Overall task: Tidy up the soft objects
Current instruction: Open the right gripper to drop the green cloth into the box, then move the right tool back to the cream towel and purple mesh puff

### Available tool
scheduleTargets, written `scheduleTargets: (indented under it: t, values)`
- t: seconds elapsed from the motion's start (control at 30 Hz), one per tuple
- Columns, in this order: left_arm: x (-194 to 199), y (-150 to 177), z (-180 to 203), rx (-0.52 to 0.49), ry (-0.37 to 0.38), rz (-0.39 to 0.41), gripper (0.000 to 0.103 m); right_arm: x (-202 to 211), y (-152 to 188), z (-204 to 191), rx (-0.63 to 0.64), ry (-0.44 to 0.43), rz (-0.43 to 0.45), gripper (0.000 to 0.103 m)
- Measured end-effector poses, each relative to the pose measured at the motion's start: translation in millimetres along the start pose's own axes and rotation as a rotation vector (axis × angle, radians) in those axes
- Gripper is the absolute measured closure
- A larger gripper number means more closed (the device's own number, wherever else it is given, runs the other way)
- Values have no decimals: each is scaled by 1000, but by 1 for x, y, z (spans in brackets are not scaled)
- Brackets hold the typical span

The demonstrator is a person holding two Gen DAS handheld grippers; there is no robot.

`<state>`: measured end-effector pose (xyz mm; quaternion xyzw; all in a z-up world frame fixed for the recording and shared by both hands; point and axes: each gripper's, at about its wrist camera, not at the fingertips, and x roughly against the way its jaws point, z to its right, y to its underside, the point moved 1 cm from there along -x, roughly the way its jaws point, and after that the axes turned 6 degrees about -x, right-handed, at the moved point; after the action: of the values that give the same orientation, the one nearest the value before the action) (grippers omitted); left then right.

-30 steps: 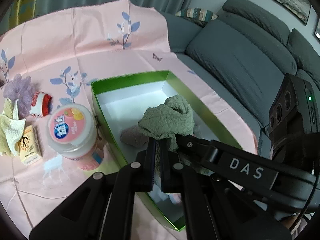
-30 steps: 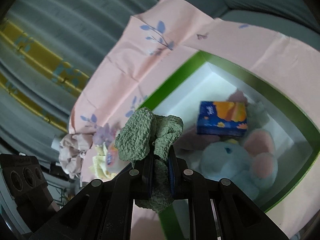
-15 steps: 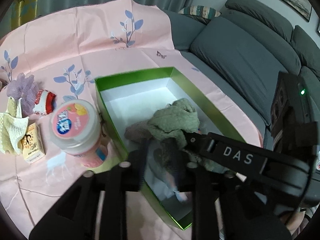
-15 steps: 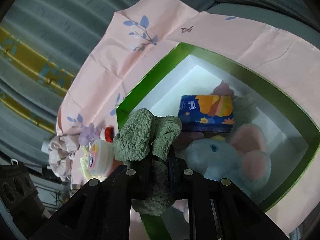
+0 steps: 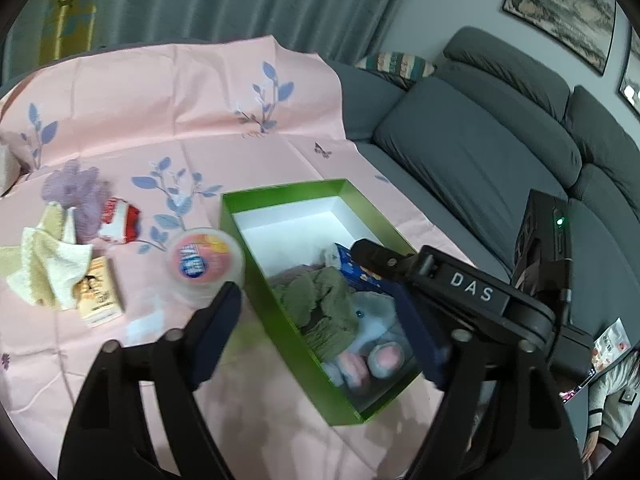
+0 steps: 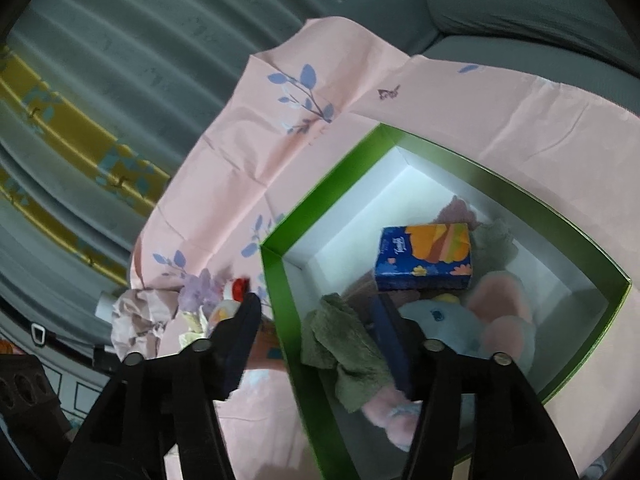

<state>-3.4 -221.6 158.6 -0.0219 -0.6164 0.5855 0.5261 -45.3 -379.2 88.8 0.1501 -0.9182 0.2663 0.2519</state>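
Observation:
A green box (image 5: 280, 304) (image 6: 280, 280) with a white inside stands on the pink cloth. In it lie a green towel (image 5: 320, 300) (image 6: 344, 344), a blue and pink plush elephant (image 5: 372, 332) (image 6: 480, 320) and a blue tissue pack (image 6: 424, 258) (image 5: 360, 270). My left gripper (image 5: 320, 316) is open above the box's near half, empty. My right gripper (image 6: 320, 328) is open over the box's left wall, just above the towel, empty. A yellow cloth (image 5: 44, 264) and a purple fluffy thing (image 5: 76, 196) lie on the pink cloth at the left.
A lidded tub (image 5: 204, 264), a small yellow carton (image 5: 98, 292) and a red and white packet (image 5: 120, 224) sit left of the box. A grey sofa (image 5: 480, 152) is behind and to the right. A crumpled pink cloth (image 6: 140, 320) lies at the cloth's far edge.
Both grippers opened. The green towel dropped from the right gripper into the box. Both grippers have pulled back and up from the box.

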Motion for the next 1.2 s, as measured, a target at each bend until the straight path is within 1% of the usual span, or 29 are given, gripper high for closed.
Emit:
scheduleTargets:
  t: [0.03,0.1,0.17,0.2,0.27,0.3,0.37,0.43,0.47,0.57,0.63,0.73,0.77,0.83,0.9,0.97,1.07,1.2]
  values:
    - [7,1,-4,6,-5,10,17,1,0,-2,7,-1,3,39]
    - [19,5,-12,10,-17,21,16,3,1,-7,20,5,8,37]
    - [33,10,-26,26,-50,27,16,5,2,-10,29,8,14,31]
    - [38,14,-33,33,-62,29,15,7,3,-14,37,7,18,29]
    - [52,21,-51,63,-108,36,9,9,5,-20,55,6,25,27]
    - [58,25,-61,77,-131,37,8,10,7,-23,65,5,27,26]
    - [73,36,-83,95,-193,25,8,12,10,-31,89,3,31,21]
    - [84,45,-102,105,-240,11,8,13,15,-41,119,-7,35,19]
    - [94,53,-117,133,-282,22,8,13,19,-48,141,-17,33,19]
    - [110,75,-153,206,-358,37,8,11,30,-68,201,-34,18,19]
    - [112,86,-171,250,-388,32,8,9,39,-81,243,-36,10,19]
    - [116,106,-203,370,-446,45,8,1,58,-106,335,-34,-8,19]
    - [116,113,-212,400,-451,41,8,-4,65,-115,362,-29,-17,19]
    - [117,117,-220,420,-451,26,8,-15,79,-128,405,-7,-41,19]
    - [122,119,-229,447,-448,33,8,-31,97,-147,477,13,-87,19]
    - [127,120,-237,479,-450,46,8,-47,109,-165,515,9,-127,19]
    - [132,121,-247,504,-455,40,8,-82,113,-188,481,25,-165,19]
    - [138,125,-261,549,-429,40,8,-160,114,-223,480,97,-259,19]
